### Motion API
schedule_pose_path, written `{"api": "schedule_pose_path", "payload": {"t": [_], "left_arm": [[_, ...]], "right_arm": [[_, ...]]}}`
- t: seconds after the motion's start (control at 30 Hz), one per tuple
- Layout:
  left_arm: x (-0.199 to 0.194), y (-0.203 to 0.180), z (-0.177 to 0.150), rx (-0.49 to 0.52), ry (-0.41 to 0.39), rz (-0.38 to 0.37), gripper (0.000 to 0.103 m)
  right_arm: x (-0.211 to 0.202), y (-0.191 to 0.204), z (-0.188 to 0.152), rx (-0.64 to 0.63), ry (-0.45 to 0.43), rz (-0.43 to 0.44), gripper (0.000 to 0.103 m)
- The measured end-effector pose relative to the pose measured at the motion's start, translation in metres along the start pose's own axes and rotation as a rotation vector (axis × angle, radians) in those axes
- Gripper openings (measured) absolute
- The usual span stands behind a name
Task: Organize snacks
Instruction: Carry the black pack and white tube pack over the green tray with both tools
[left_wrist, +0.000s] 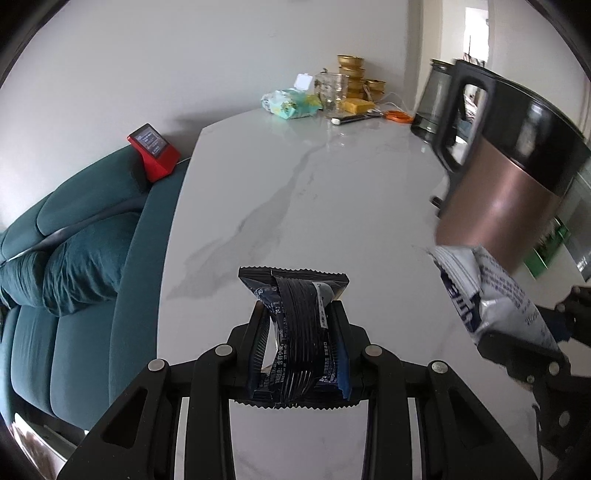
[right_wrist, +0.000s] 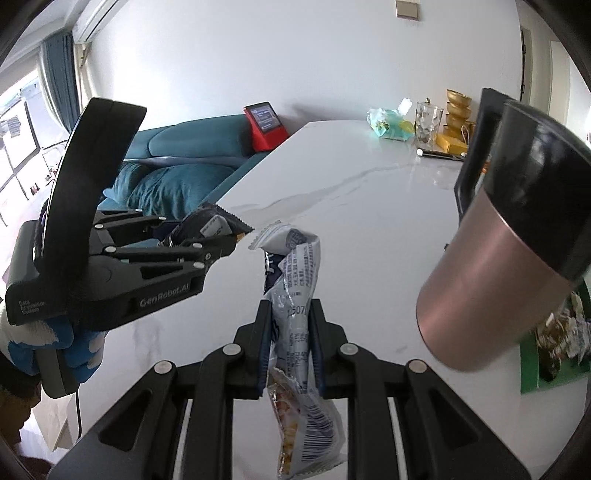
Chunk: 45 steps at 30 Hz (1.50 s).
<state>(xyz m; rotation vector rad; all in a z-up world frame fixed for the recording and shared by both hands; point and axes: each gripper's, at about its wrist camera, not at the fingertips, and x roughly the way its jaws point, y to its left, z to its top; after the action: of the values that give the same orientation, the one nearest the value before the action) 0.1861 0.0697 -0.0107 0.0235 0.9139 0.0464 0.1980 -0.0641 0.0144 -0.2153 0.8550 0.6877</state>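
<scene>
My left gripper (left_wrist: 298, 314) is shut on a black snack packet (left_wrist: 299, 332) and holds it above the white marble table (left_wrist: 332, 184). It also shows in the right wrist view (right_wrist: 229, 243), at the left, with the black packet (right_wrist: 210, 225) in its fingers. My right gripper (right_wrist: 290, 314) is shut on a white and blue snack packet (right_wrist: 295, 280), also held above the table. That packet shows at the right of the left wrist view (left_wrist: 491, 291).
A copper and black kettle (right_wrist: 498, 266) stands close on the right. A green bin with snack packets (right_wrist: 554, 343) sits behind it. At the table's far end are a tissue pack (left_wrist: 291, 103), a glass (left_wrist: 332, 92), gold bowls (left_wrist: 351, 70) and scissors (left_wrist: 395, 115). A teal sofa (left_wrist: 74, 240) lies left.
</scene>
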Motion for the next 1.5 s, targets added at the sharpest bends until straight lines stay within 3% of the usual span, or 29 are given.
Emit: {"api": "schedule_pose_path", "payload": {"t": [0.2,0.47,1.0,1.23,1.5], "left_arm": [[-0.023,-0.03,-0.018,0.025,0.005,-0.031,0.028],[-0.037,-0.093,-0.03,0.096,0.016,-0.105,0.028],[-0.065,-0.261,-0.042,0.299,0.026,-0.274,0.028],[-0.058,-0.332,-0.027,0.323,0.038,-0.297,0.028],[-0.038,-0.386,0.007,0.275,0.051,-0.263,0.028]], "right_arm": [[-0.029,-0.001,-0.028,0.009,0.005,-0.012,0.019],[-0.074,-0.033,-0.071,0.075,0.006,-0.083,0.019],[-0.19,-0.158,-0.159,0.269,-0.004,-0.307,0.019],[-0.215,-0.231,-0.167,0.284,-0.022,-0.354,0.019],[-0.217,-0.312,-0.138,0.231,-0.054,-0.366,0.019]]}}
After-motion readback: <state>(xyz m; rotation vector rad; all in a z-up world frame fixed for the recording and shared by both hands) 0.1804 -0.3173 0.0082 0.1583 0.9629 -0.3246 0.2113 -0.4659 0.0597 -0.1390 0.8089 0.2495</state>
